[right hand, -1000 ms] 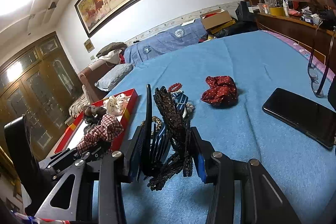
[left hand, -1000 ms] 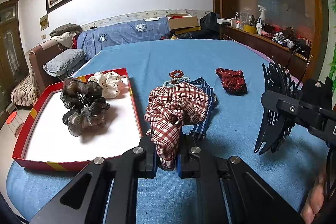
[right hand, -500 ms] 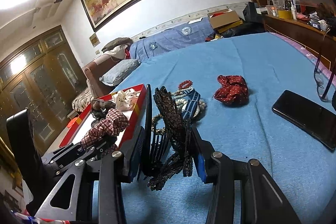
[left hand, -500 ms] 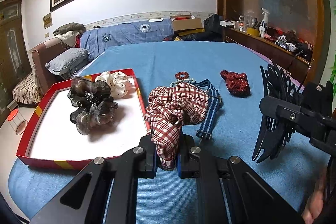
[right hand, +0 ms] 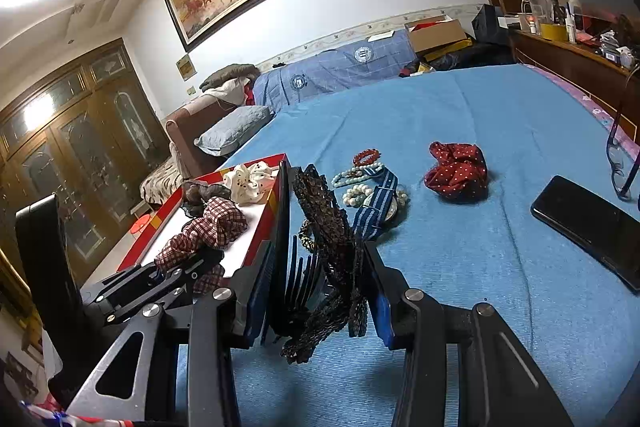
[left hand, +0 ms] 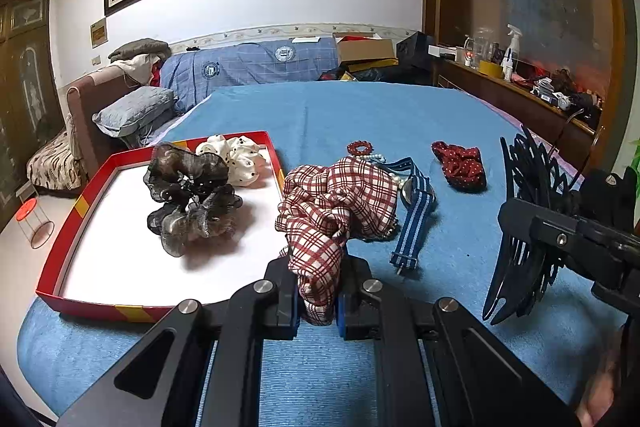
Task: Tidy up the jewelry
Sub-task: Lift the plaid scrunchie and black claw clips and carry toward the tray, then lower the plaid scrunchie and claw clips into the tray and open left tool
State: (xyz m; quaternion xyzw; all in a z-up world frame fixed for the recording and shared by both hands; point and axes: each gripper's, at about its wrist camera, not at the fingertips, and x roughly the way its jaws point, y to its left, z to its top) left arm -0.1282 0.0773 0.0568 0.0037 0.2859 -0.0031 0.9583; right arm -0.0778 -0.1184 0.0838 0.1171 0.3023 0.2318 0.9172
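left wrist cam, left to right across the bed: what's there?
red tray → dark sheer scrunchie → plaid scrunchie clamped in the left gripper → striped watch strap → red dotted scrunchie → black hair claw in the right gripper.

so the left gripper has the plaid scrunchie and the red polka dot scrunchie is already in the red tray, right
Not quite. The left gripper does hold the plaid scrunchie, but the red polka dot scrunchie lies on the blue bedspread, outside the red tray. Both wrist views show it.
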